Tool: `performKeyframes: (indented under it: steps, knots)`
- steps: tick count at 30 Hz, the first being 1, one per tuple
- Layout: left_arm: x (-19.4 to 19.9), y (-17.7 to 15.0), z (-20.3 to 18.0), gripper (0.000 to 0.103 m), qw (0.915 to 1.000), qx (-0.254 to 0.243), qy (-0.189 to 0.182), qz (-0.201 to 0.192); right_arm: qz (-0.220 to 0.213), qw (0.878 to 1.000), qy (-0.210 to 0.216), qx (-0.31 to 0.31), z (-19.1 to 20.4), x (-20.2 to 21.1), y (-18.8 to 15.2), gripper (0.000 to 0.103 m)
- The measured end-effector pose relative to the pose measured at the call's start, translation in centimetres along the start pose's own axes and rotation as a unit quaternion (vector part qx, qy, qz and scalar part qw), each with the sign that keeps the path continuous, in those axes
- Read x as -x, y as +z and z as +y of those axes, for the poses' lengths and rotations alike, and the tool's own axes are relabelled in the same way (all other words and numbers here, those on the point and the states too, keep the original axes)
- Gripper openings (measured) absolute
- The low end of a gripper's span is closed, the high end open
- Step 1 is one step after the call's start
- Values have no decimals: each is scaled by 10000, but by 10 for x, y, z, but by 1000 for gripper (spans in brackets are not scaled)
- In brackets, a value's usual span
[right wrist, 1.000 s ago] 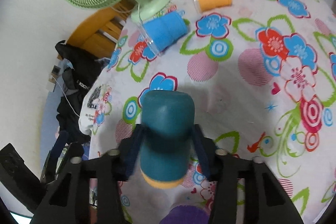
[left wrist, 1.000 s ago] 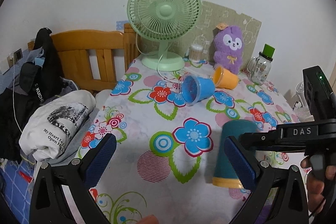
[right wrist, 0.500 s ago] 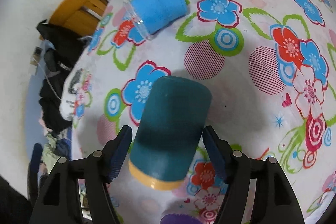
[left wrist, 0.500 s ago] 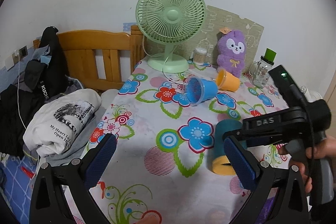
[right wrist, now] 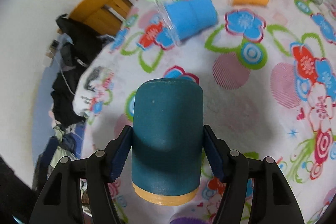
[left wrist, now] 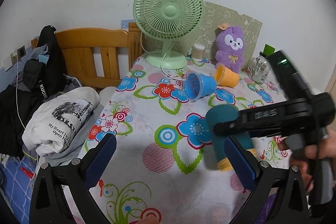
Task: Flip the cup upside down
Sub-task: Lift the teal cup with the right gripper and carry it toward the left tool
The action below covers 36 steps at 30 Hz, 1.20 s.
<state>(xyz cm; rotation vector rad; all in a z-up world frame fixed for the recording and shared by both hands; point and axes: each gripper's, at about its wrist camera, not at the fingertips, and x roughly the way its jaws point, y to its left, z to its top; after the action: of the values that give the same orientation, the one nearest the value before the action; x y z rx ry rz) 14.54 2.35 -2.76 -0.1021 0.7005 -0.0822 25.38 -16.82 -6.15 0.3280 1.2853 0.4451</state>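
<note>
My right jaws (right wrist: 168, 152) clamp the teal cup (right wrist: 167, 133) at mid-body, one pad on each side, closed base pointing away from me and yellow rim nearest, tilted above the flowered worktop (right wrist: 241, 114). My left jaws (left wrist: 170, 159) stand wide apart, gripping nothing, low over the worktop's near edge, the cup just beside their right pad. Behind stands a green fan (left wrist: 169, 12); a blue cup (left wrist: 198, 88) and an orange cup (left wrist: 226, 78) lie tipped over.
</note>
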Motion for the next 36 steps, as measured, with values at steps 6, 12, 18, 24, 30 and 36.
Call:
performKeyframes:
  steps: [6,12,18,24,30,36]
  knots:
    - [16,-1,-16,103,9998,-63,-186,-58,-335,9994,20,86,-4,52,-23,68]
    - [34,-7,-55,103,9984,-307,-462,-107,-523,9984,-168,-105,-32,84,-50,68]
    - [41,-19,-89,103,9962,-508,-705,10,-417,9974,-376,-452,-74,83,-80,68]
    - [39,-28,-117,103,9940,-708,-815,153,-151,9959,-612,-645,-102,67,-101,68]
    - [36,-34,-131,103,9929,-815,-820,265,187,9947,-412,-919,-121,52,-110,71]
    - [39,-35,-142,103,9924,-885,-808,282,44,9952,-428,-873,-122,67,-110,80]
